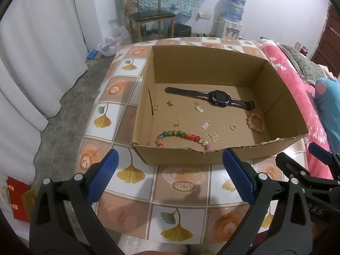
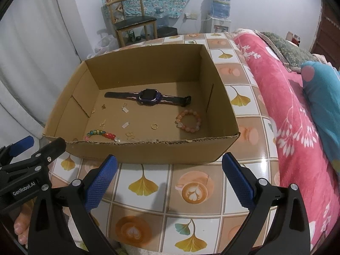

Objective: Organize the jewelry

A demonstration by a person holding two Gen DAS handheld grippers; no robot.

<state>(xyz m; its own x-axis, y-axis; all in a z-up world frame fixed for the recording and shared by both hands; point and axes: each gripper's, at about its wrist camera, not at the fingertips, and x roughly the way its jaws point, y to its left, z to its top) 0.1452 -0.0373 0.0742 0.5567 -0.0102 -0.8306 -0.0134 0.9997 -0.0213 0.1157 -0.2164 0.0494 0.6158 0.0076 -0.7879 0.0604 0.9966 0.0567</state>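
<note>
Both grippers point(image 1: 170, 176) point(image 2: 170, 178) wide, pre-box point(image 1: 180, 155)

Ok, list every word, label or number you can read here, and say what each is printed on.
"GenRobot.AI": white print on the left tongs body, right wrist view.
"DAS": partial white letters on the right tongs body, cut off at the frame edge.
Faint print on the cardboard box front: too blurred to read.
</note>
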